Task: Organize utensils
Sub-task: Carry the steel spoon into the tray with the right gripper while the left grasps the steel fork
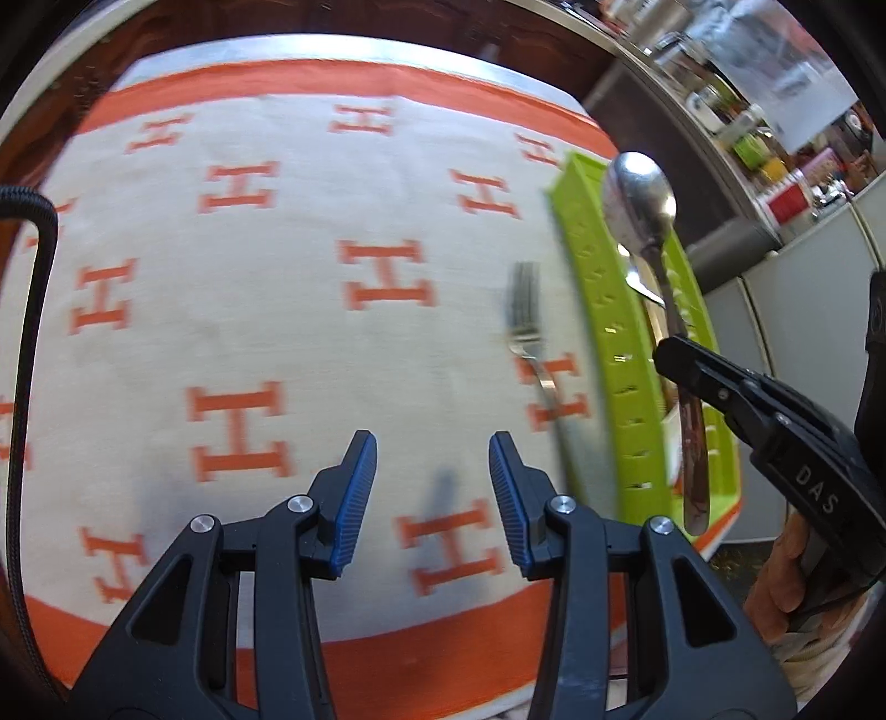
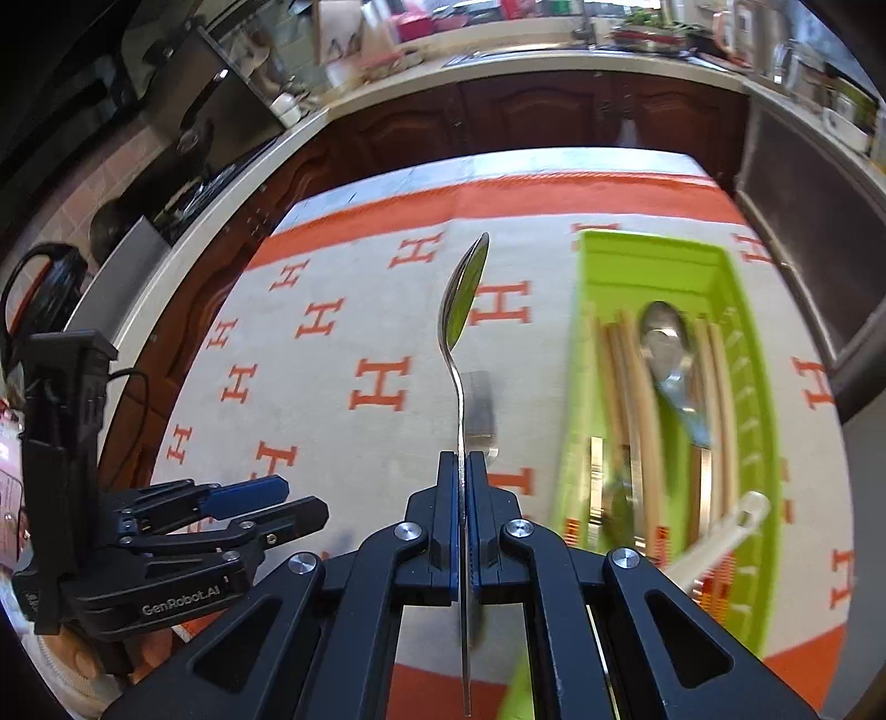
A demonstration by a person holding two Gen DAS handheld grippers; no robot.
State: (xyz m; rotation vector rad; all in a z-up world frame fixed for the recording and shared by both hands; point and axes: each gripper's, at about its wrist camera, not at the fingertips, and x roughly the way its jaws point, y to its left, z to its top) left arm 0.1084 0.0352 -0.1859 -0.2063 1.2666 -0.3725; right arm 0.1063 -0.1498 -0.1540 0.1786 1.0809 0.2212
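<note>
My right gripper (image 2: 462,462) is shut on the handle of a metal spoon (image 2: 460,299), bowl pointing away, held above the cloth. The left wrist view shows that spoon (image 1: 637,199) raised over the green tray (image 1: 601,310), with the right gripper (image 1: 673,354) clamped on it. A metal fork (image 1: 526,327) lies on the cloth just left of the tray; in the right wrist view the fork (image 2: 480,410) sits behind the held spoon. My left gripper (image 1: 432,498) hangs open over bare cloth, nothing between its blue pads; the right wrist view has it (image 2: 288,498) at lower left.
The green tray (image 2: 587,343) holds wooden chopsticks (image 2: 637,399), a spoon (image 2: 664,343) and a white utensil (image 2: 725,531). A white cloth with orange H marks (image 1: 277,277) covers the table. Dark wooden cabinets (image 2: 526,122) and a cluttered counter (image 2: 498,50) stand behind.
</note>
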